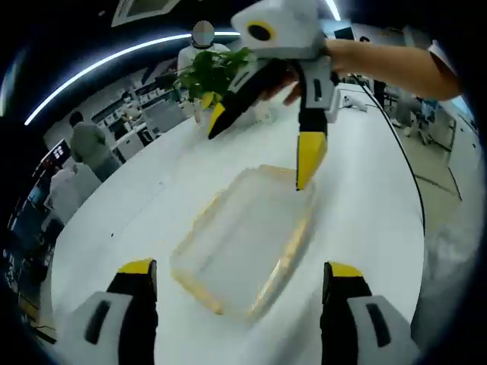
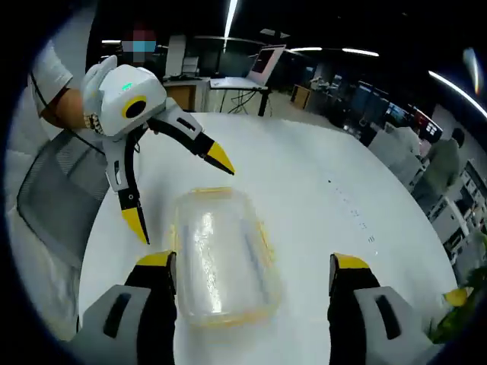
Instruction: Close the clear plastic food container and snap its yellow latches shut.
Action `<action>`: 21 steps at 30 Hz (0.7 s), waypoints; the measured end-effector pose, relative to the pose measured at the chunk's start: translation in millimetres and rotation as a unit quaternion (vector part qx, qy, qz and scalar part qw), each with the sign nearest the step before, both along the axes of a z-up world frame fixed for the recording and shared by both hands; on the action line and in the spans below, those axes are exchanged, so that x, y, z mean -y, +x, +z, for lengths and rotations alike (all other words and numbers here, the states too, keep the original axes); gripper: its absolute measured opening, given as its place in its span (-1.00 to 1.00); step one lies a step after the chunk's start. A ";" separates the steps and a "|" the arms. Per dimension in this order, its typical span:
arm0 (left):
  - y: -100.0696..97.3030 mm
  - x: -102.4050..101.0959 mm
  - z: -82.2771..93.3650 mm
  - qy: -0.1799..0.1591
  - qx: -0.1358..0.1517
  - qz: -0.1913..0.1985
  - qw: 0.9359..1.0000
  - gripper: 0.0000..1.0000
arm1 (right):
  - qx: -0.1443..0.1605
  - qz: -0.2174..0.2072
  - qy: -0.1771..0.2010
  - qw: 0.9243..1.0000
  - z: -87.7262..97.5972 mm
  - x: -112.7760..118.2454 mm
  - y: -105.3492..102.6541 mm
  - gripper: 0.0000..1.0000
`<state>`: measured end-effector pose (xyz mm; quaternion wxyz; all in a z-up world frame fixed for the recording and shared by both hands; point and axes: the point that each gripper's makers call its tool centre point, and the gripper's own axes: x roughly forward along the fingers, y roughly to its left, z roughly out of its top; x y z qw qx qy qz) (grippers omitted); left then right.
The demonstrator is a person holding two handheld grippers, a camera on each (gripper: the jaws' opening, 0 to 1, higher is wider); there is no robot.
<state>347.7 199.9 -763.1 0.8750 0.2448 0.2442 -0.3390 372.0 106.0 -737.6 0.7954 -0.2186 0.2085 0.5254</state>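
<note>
- My left gripper (image 1: 237, 283) is spread wide, grasping nothing, jaws flanking the near end of the clear container (image 1: 245, 239), lid on, lying on the white table (image 1: 365, 205).
- Beyond it, my right gripper (image 1: 259, 148) is equally released, one yellow tip at the container's far edge.
- A green plant (image 1: 213, 72) stands farther back.

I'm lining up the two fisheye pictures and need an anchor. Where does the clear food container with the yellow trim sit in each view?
Left gripper view: the container lies in the lower middle on the white table, ahead of the left gripper, with one yellow tip of the right gripper at its far edge.
Right gripper view: the container lies low in the middle, between the jaws.
Shared landmark: the green plant, upper middle there, far right edge here.
</note>
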 end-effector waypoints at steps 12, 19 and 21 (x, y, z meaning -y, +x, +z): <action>6.5 -25.0 -33.5 -0.070 -0.016 0.111 0.991 0.98 | -0.042 -0.174 0.130 0.975 -55.6 18.3 -11.6 0.99; 0.9 -10.9 -45.7 -0.090 -0.035 0.090 0.991 0.98 | -0.066 -0.184 0.120 0.973 -75.8 14.5 -20.7 0.88; 0.0 -8.8 -48.5 -0.081 -0.034 0.087 0.992 0.98 | -0.074 -0.183 0.106 0.974 -82.3 16.7 -24.0 0.83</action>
